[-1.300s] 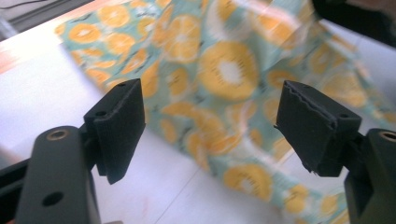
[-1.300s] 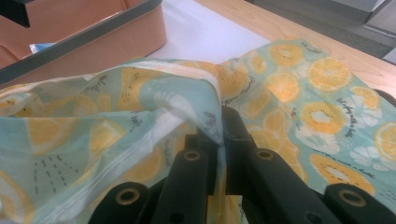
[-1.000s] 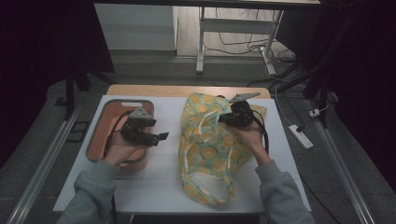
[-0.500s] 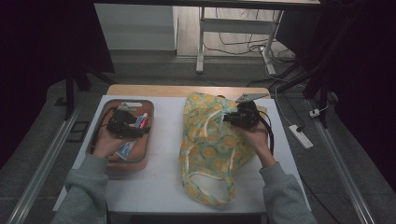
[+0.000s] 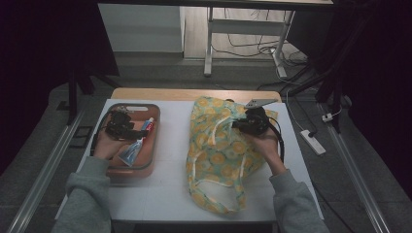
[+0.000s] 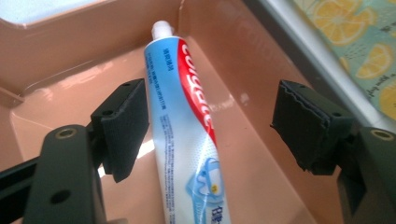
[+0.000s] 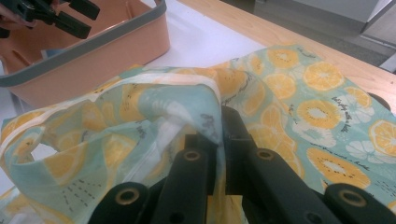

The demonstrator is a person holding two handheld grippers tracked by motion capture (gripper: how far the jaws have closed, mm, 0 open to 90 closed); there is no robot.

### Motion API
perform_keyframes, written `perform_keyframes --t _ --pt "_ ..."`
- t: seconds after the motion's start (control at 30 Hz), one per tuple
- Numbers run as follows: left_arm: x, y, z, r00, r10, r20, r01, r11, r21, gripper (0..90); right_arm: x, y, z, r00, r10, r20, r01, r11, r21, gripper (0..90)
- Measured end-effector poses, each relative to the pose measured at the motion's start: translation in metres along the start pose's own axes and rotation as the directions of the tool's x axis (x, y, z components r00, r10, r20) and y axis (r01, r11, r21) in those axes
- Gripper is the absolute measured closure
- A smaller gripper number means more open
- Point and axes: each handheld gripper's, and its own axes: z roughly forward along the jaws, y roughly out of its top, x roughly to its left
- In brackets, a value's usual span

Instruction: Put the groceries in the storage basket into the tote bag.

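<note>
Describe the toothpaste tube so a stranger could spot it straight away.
On the white table, find the salmon-coloured basket left of the orange-print cloth bag. The toothpaste tube lies inside it, between the open left gripper jaws: white and blue with a red band.

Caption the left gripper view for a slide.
Open left gripper straddles a toothpaste tube lying in the bin.

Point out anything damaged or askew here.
The black foam pad on one finger of the left claw has a ragged, chipped edge. The crumpled orange-print cloth bag lies askew.

Dim room, grey floor (image 5: 43, 160), white table (image 5: 170, 189), metal frame legs (image 5: 209, 48)
</note>
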Motion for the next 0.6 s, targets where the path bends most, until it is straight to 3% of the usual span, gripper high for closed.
perform_keyframes --t 0.23,0.6 --pt "0.003 0.001 0.013 1.0 -0.003 -0.002 0.003 0.9985 0.054 26.5 0.001 -0.001 0.001 1.0 -0.004 0.005 0.004 1.0 0.008 89.1" --pt "0.011 -0.004 0.024 0.9988 -0.019 -0.045 0.024 0.9926 0.119 26.1 0.001 -0.003 0.004 1.0 -0.006 0.007 0.006 1.0 0.021 89.1"
